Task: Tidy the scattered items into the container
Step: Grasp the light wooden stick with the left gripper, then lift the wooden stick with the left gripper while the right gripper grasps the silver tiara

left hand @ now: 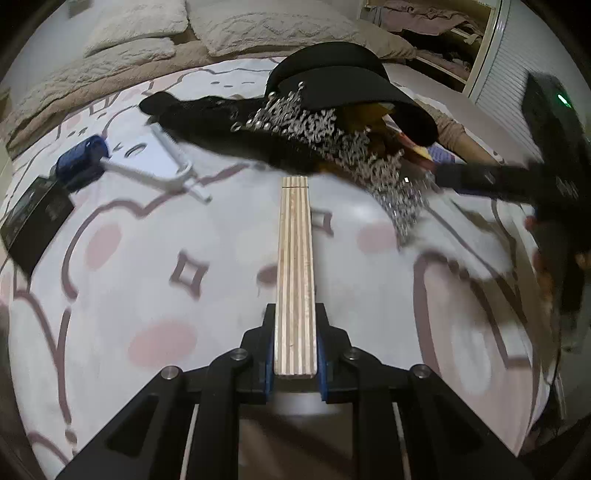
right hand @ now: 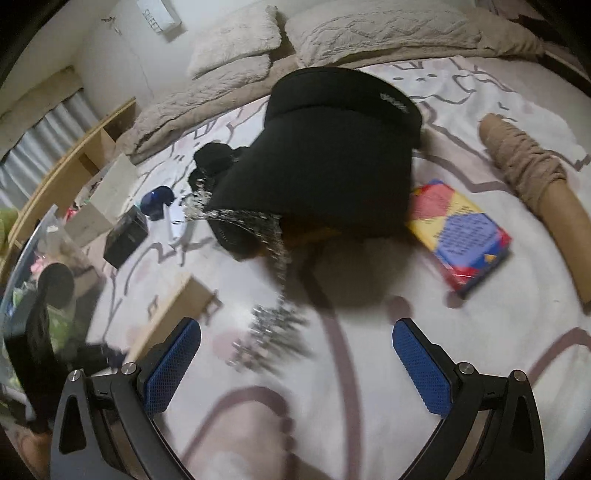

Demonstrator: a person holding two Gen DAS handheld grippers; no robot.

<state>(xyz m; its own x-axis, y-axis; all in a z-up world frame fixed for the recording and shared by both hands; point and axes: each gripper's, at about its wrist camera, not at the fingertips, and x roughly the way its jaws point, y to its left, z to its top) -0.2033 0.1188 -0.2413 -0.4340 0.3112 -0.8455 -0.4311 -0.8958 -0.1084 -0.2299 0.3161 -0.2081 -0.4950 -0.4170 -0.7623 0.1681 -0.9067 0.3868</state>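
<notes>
Setting: bed [left hand: 207, 295] covered with a white sheet printed with pink blotches and mauve outlines, seen from two wrist cameras pointing steeply down.
Left gripper [left hand: 295, 354]: nearest the left camera, its jaws are closed tight on a long flat wooden strip [left hand: 294, 273] with a striped plywood edge; the strip runs away from the camera, and its far end reaches the edge of a black garment.
Right gripper [right hand: 297, 363]: jaws spread wide, blue textured pads [right hand: 171, 371] well apart, nothing between them, hanging over bare sheet just short of a blurred silver chain.
Silver chain trim [left hand: 332, 147]: beaded, glinting, spilling from the black garment [left hand: 221, 125] toward both grippers; blurred.
Black visor cap [right hand: 332, 147]: mid-bed, its brim arching over the garment.
Colourful box [right hand: 460, 236]: red, yellow and blue, flat on the sheet, one end under the right side of the cap.
Tan stocking [right hand: 532, 177]: bunched, near the right edge of the bed.
Left-side items: white plastic piece [left hand: 162, 162], blue object [left hand: 83, 158], small black box [left hand: 33, 218], close together.
Far end: beige quilt and two plush pillows [left hand: 273, 26].
Container: cannot tell which it is.
</notes>
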